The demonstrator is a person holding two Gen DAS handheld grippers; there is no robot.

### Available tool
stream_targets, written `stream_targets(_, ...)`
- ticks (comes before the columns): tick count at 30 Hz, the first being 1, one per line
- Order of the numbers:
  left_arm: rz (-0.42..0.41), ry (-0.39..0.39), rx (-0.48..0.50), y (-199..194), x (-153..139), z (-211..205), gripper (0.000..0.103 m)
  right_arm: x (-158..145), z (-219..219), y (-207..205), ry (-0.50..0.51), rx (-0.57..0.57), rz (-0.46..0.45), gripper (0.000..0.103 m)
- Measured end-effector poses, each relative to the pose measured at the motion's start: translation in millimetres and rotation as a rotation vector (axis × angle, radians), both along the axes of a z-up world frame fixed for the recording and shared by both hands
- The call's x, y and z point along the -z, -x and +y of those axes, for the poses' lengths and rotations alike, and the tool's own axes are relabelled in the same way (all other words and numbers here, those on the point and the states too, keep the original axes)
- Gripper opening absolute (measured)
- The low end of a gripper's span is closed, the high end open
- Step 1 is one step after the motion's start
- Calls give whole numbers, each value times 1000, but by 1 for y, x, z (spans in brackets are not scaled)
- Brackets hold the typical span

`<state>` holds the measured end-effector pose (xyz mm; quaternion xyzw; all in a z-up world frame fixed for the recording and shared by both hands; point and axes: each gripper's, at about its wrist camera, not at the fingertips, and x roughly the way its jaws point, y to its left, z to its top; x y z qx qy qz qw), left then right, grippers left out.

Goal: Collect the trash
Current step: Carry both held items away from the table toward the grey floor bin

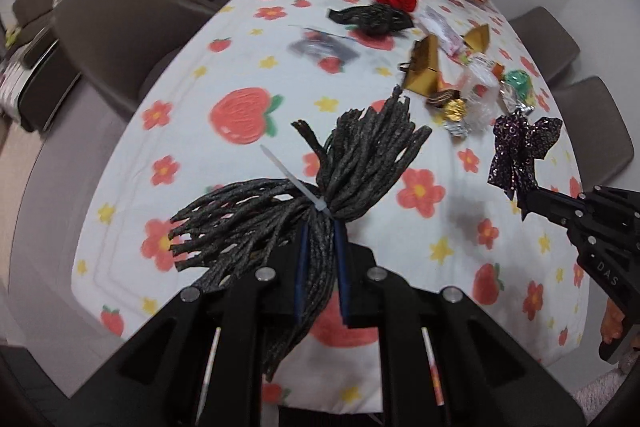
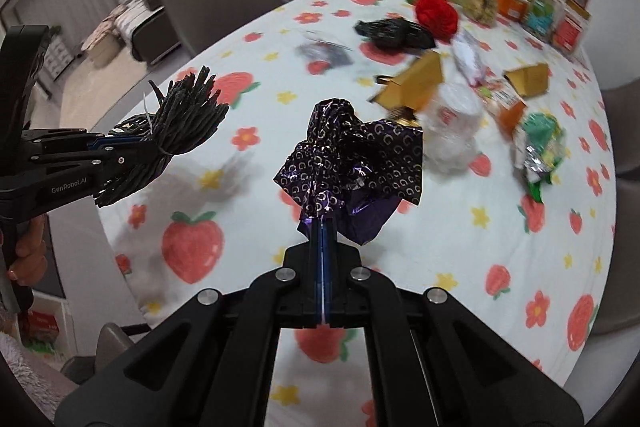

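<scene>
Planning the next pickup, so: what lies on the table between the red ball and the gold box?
In the right wrist view, a crumpled black wrapper lies between the red ball and the gold box, on the tablecloth.

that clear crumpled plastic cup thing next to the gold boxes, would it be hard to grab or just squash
The clear plastic cup looks thin and already crumpled, so it would probably squash under the fingers rather than resist. It seems light for its size and might slide on the tablecloth if nudged. Its glossy surface could be a bit slippery, though blur hides details.
</scene>
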<state>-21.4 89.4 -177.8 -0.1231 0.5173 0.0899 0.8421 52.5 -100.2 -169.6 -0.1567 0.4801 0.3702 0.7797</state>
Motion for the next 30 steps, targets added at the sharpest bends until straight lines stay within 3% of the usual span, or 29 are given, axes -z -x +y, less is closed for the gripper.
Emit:
stream_targets(11, -3, -8, -433, 159, -7, 140, 13, -19, 180, 93, -54, -446, -18, 0)
stream_targets(18, 18, 13, -578, 257, 10, 256, 13, -9, 312, 170, -57, -579, 15, 0)
stream_targets(25, 72, 28, -644, 310, 61, 359, 13, 33, 424, 234, -37, -620, 64, 0)
stream_targets(30, 84, 80, -675, 323, 121, 410, 13, 106, 484, 247, 2, -621, 113, 0)
